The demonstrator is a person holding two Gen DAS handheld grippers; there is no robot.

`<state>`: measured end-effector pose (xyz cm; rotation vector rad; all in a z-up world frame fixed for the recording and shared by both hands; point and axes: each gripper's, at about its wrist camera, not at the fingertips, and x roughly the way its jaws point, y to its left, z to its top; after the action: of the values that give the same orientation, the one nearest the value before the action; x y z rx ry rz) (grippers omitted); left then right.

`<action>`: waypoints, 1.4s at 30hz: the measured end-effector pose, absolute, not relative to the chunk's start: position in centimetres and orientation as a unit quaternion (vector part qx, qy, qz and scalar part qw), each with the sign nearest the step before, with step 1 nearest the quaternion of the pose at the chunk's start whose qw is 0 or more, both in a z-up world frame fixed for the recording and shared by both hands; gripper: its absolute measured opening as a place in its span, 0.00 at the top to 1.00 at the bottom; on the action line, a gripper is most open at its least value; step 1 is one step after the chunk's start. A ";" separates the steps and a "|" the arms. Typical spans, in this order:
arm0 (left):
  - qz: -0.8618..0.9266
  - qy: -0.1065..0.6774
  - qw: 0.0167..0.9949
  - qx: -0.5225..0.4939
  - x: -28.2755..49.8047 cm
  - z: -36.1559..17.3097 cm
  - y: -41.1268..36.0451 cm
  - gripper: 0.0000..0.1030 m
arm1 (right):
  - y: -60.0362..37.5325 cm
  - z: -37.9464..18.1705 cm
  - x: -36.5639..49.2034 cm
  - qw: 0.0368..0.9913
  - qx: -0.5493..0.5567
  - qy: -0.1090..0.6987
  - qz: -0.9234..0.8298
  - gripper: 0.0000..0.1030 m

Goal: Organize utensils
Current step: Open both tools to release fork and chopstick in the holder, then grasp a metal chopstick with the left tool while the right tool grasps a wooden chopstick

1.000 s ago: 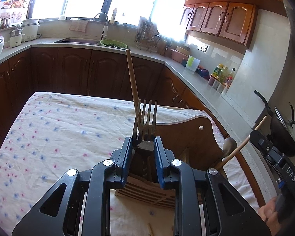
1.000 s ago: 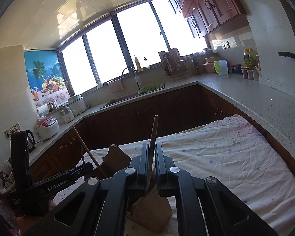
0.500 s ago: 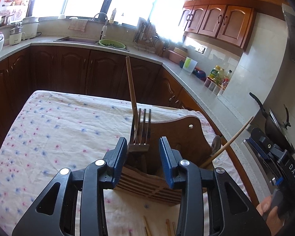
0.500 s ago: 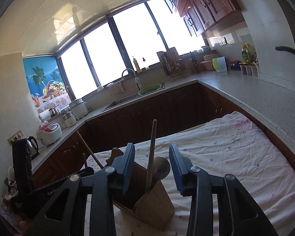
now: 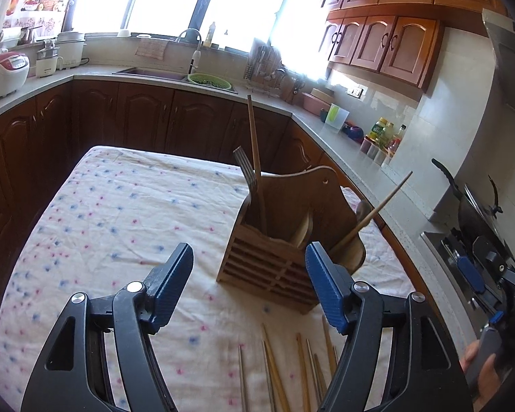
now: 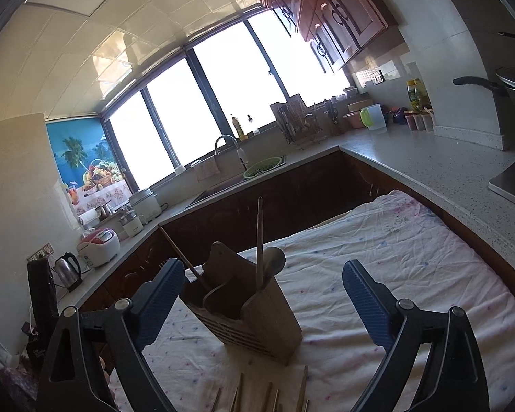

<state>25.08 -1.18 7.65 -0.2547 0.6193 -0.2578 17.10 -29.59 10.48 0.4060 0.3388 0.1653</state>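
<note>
Reaching for the chopsticks point(image 5: 285, 370) at 6 o'clock of the wooden holder point(image 5: 285, 240), both the left gripper point(image 5: 249, 288) and right gripper point(image 6: 262, 300) gape wide, empty; a careless sweep could topple the holder or its leaning fork point(image 5: 247, 171).

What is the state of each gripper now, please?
Left gripper: open, holding nothing.
Right gripper: open, holding nothing.

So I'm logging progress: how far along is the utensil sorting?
Partly done. The fork and wooden spoons stand in the holder. Both claws, left and right, are open, holding nothing. Chopsticks on the cloth remain.
</note>
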 end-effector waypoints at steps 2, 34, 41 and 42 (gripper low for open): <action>-0.125 0.309 0.935 -0.122 23.9 7.2 -1.0 0.33 | -29.7 10.1 16.0 0.962 0.197 0.172 0.081 0.08; -0.106 0.400 0.906 -0.089 17.4 0.0 -1.3 0.33 | -28.3 2.4 10.1 0.944 0.148 0.289 0.064 0.08; -0.109 0.411 0.902 -0.079 17.7 -0.6 -2.1 0.33 | -28.0 1.5 10.7 0.938 0.144 0.307 0.072 0.22; -0.108 0.413 0.901 -0.078 17.8 -0.7 -2.1 0.33 | -27.9 1.4 10.8 0.937 0.143 0.310 0.072 0.24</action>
<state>17.81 -2.14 -0.71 -0.1621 0.8542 -0.2243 10.75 -27.92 1.38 0.2927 0.6334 0.1473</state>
